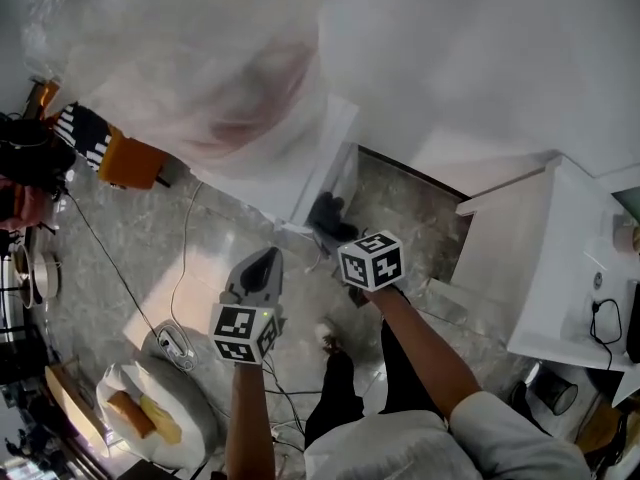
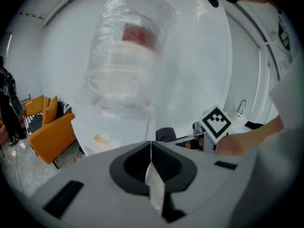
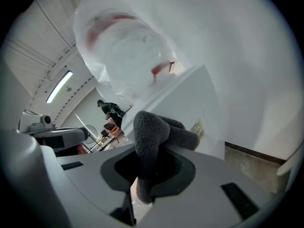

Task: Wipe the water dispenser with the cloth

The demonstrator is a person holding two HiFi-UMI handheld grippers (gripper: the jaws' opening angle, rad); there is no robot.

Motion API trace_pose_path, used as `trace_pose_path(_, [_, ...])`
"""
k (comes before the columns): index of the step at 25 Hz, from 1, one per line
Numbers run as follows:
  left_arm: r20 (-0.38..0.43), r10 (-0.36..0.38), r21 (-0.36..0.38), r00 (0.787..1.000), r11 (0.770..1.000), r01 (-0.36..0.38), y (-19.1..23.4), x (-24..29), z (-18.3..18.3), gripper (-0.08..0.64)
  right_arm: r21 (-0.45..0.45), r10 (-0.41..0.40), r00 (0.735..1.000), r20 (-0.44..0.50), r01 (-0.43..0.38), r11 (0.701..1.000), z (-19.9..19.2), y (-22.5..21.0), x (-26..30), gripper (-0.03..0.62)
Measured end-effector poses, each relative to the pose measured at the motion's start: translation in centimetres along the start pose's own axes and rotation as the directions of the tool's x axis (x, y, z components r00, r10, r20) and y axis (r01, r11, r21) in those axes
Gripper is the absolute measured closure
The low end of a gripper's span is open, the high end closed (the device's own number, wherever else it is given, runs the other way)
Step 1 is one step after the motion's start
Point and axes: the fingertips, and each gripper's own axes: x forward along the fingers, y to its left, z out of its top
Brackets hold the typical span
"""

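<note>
1 white water dispenser (image 1: 322, 163), plastic-wrapped bottle on top; 1 orange armchair (image 1: 130, 160) well left of it; 2 grippers: left gripper (image 2: 151, 144) jaws pressed together, empty, near dispenser front; right gripper (image 3: 152, 160) clamped on 1 grey cloth (image 3: 152, 132), just beside dispenser front

An office-style break area: water dispenser (image 2: 118, 125), orange armchair (image 2: 52, 134), white counter (image 1: 570, 268) with a tap (image 2: 242, 106), marbled floor (image 1: 410, 208).

Dispenser bottle (image 1: 215, 78) (seemingly wrapped) blurred, top cut off.
</note>
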Motion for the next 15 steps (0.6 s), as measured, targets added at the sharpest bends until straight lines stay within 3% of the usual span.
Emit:
trace_pose_path(6, [0.019,0.011,-0.005,1.000,1.000,-0.011,0.2,0.8,-0.8,0.541,0.141,-0.093,0.995,0.042,0.086,0.986,0.7,-5.1,1.5,0.528])
trace_pose_path(15, [0.013,0.058,-0.124,0.998,0.991,-0.056,1.4,4.6,-3.3,0.541,0.107,-0.213,0.976,0.043,0.208,0.972,5.0,-14.1,3.9,0.528])
